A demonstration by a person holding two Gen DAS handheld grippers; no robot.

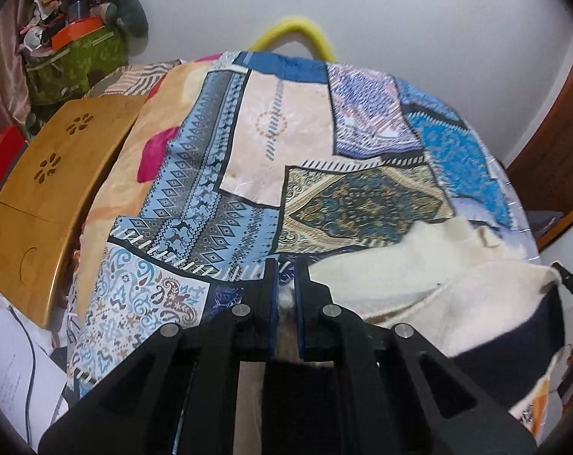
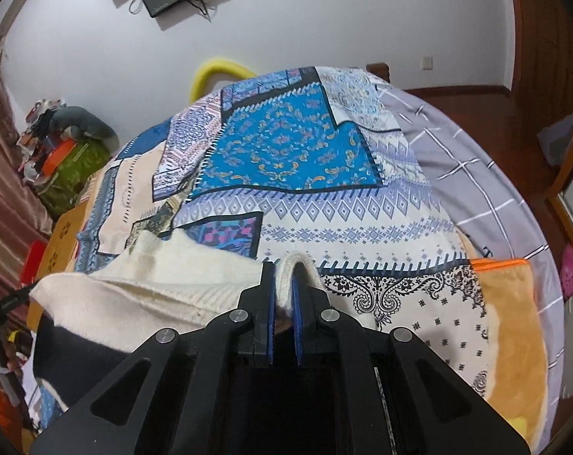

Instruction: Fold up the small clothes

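Note:
A cream knit garment (image 1: 438, 284) with a dark navy part (image 1: 514, 337) is stretched between my two grippers above the patchwork bed cover (image 1: 286, 144). My left gripper (image 1: 285, 269) is shut, with a thin pale bit of the fabric pinched between its blue pads. In the right wrist view my right gripper (image 2: 284, 269) is shut on a folded cream edge of the garment (image 2: 154, 295), which bulges up between the pads. The other gripper shows as a black tip at the right edge (image 1: 572, 284) and at the left edge (image 2: 6, 303).
A wooden lap table (image 1: 51, 189) lies on the bed's left side, with papers (image 1: 10, 360) below it. A green bag heaped with clutter (image 1: 74, 60) stands at the back left. A yellow padded rail (image 1: 294, 30) rises behind the bed. Grey checked sheet (image 2: 495, 174) and orange blanket (image 2: 514, 341) lie right.

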